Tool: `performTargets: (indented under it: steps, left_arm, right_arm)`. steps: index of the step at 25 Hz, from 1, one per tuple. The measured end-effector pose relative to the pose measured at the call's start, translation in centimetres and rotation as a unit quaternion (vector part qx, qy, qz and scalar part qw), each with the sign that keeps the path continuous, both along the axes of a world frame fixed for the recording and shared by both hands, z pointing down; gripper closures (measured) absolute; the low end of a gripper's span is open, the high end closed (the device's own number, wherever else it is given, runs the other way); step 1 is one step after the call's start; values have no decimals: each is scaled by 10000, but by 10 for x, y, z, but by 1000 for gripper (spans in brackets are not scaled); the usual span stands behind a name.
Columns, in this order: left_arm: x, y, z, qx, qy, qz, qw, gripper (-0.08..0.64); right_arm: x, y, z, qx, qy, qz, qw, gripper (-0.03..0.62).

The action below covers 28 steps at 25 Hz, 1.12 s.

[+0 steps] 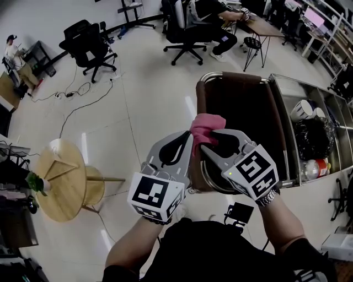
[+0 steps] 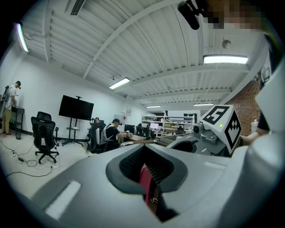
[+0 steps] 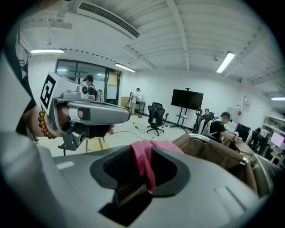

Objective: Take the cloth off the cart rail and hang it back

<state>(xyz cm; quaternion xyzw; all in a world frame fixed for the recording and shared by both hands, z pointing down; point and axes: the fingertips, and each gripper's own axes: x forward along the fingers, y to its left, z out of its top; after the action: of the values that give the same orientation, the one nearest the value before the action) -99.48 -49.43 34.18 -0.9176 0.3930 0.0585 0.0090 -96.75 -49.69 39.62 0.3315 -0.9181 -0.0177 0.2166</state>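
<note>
A pink cloth [image 1: 207,128] is bunched between my two grippers, just above the near end of the cart's brown rail [image 1: 199,102]. My left gripper [image 1: 189,137] is shut on a fold of the cloth [image 2: 146,180], which shows as a red strip pinched between its jaws. My right gripper [image 1: 211,141] meets it from the right. Its jaws stand apart, and the cloth [image 3: 142,162] hangs loosely in the gap with dark space beside it. The rail [image 3: 202,140] lies just beyond the right gripper's tips.
The cart's steel shelf [image 1: 331,104] to the right holds a black bag, a bottle and containers. A round wooden table [image 1: 60,179] stands to the left. Office chairs [image 1: 88,41], floor cables [image 1: 71,93] and seated people [image 1: 212,16] are farther off.
</note>
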Motion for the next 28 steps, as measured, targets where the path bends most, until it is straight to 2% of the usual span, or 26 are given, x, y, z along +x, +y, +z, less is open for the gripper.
performTargets:
  steps: [10, 14, 19, 21, 23, 25, 28]
  left_arm:
    - [21, 15, -8, 79, -89, -60, 9999, 558]
    - [33, 32, -3, -503, -228, -83, 9984, 560]
    - [44, 43, -23, 181, -187, -101, 9996, 560]
    - [56, 57, -29, 249, -221, -160, 9993, 558]
    - [71, 75, -33, 204, -284, -264, 9990, 558]
    - [86, 95, -35, 62, -355, -373, 9987, 560]
    - [107, 118, -41, 446, -381, -523, 9969, 558]
  right_arm:
    - [22, 15, -20, 148, -325, 2, 9994, 442]
    - [31, 29, -27, 233, -432, -66, 9988, 442]
    - [42, 47, -57, 552, -698, -48, 9960, 454]
    - [55, 64, -71, 627, -875, -8, 9942, 466]
    - [70, 87, -82, 486, -1069, 96, 9930, 487]
    - [88, 105, -93, 801, -1223, 7, 9893, 506]
    - [112, 130, -106, 1276, -1420, -172, 9815, 526]
